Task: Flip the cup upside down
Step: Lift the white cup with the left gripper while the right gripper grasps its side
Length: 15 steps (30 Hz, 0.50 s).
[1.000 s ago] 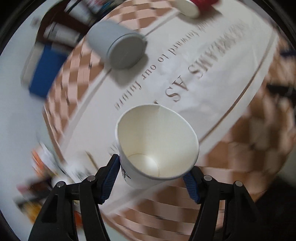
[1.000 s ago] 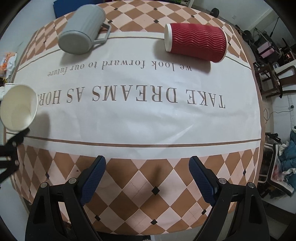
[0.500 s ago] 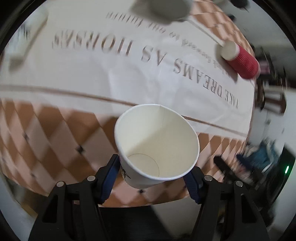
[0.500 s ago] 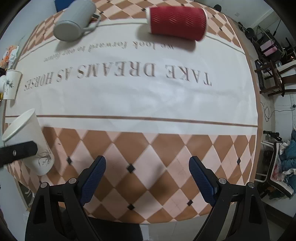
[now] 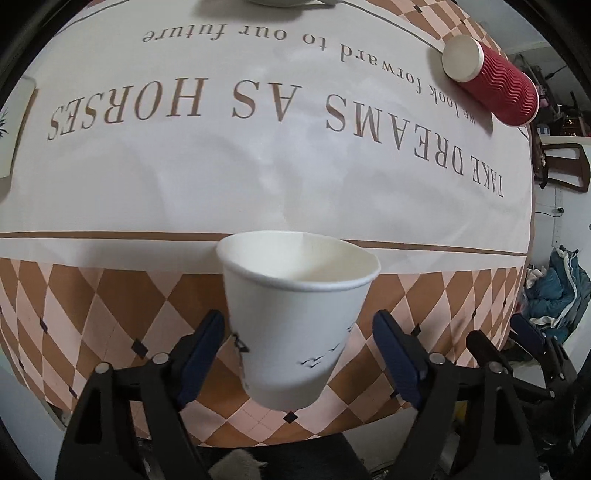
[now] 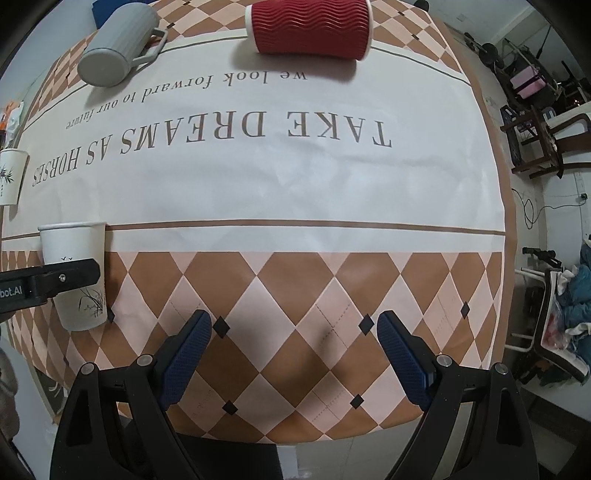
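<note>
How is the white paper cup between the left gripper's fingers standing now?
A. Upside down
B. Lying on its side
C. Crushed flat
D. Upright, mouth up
D: the white paper cup stands on the tablecloth with its open rim on top, between the left gripper fingers.

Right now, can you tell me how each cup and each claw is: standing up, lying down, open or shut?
White paper cup with bird print: upright, mouth up, standing on the checked tablecloth, between the left claw's pads.
Red ribbed paper cup: lying on its side.
Grey ridged mug with handle: lying on its side.
Second white paper cup at the table edge: upright.
Left claw: open, pads apart from the cup.
Right claw: open, empty.
</note>
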{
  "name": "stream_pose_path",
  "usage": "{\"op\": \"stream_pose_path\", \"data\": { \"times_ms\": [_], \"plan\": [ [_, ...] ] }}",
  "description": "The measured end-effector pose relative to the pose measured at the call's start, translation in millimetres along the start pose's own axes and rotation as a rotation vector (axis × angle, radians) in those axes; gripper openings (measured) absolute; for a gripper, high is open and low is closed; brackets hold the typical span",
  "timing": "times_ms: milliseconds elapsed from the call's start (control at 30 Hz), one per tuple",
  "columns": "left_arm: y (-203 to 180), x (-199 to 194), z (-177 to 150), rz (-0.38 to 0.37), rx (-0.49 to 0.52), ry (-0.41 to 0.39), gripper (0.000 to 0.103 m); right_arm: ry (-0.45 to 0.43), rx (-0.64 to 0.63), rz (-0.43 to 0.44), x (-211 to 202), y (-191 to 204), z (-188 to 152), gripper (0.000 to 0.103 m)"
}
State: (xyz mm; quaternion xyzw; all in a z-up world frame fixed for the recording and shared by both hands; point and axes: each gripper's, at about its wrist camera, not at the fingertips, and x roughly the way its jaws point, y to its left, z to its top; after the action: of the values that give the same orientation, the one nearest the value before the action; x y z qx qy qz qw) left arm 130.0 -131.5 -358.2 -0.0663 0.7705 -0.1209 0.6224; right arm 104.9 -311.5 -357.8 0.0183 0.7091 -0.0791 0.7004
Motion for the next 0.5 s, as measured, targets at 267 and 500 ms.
{"op": "stream_pose_path", "data": {
  "times_ms": [267, 500],
  "plan": [
    [0, -24, -12, 0.018, 0.011, -0.083, 0.099, -0.012, 0.028, -0.006, -8, -7, -5, 0.092],
    [17, -98, -49, 0.224, 0.121, -0.340, 0.101, -0.217, -0.113, -0.080, -61, 19, -18, 0.098]
  ]
}}
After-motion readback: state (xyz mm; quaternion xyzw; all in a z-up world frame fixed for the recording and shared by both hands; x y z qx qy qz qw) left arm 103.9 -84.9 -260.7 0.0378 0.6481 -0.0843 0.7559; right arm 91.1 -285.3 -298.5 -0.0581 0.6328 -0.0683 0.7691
